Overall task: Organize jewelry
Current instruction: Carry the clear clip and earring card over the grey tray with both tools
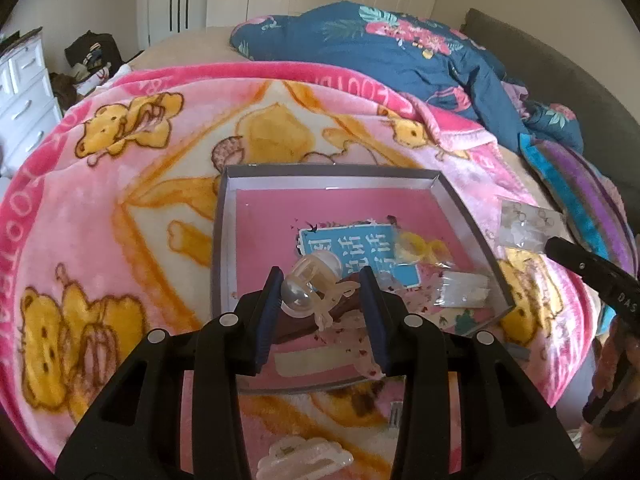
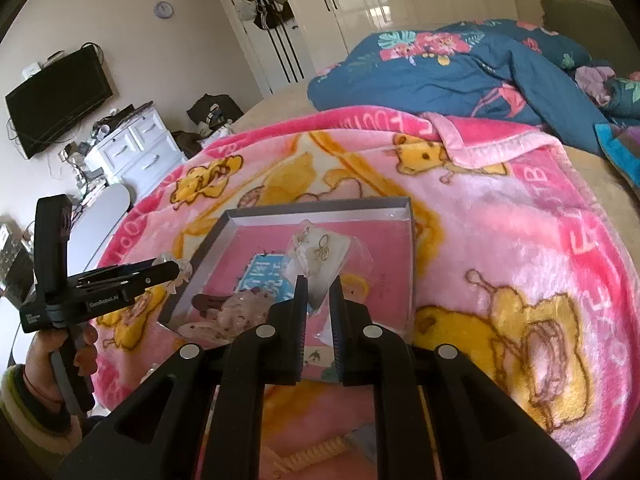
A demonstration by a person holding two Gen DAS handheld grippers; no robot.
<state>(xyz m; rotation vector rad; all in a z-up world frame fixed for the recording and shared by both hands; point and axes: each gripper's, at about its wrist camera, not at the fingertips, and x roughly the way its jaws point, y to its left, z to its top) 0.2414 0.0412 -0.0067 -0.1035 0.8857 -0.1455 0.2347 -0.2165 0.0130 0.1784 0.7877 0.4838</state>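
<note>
My left gripper [image 1: 320, 276] is shut on a translucent peach hair claw clip [image 1: 310, 288], held over the near edge of a grey-rimmed box [image 1: 224, 240] with a pink floor. In the box lie a blue card [image 1: 352, 248], a yellow piece in a clear bag [image 1: 416, 248], a bag of white clips [image 1: 464, 290] and a brown clip [image 2: 208, 302]. My right gripper [image 2: 319, 280] is shut on a clear bag of gold earrings [image 2: 320, 248] above the box [image 2: 320, 206]. In the right wrist view the left gripper [image 2: 172, 270] hangs left of the box with its clip [image 2: 178, 270].
The box rests on a pink bear-print blanket [image 1: 120, 200] spread over a bed. A pale pink claw clip [image 1: 304, 460] lies on the blanket below my left gripper. A blue floral quilt [image 1: 400, 52] is heaped behind. A white dresser [image 2: 136, 148] stands beyond the bed's left side.
</note>
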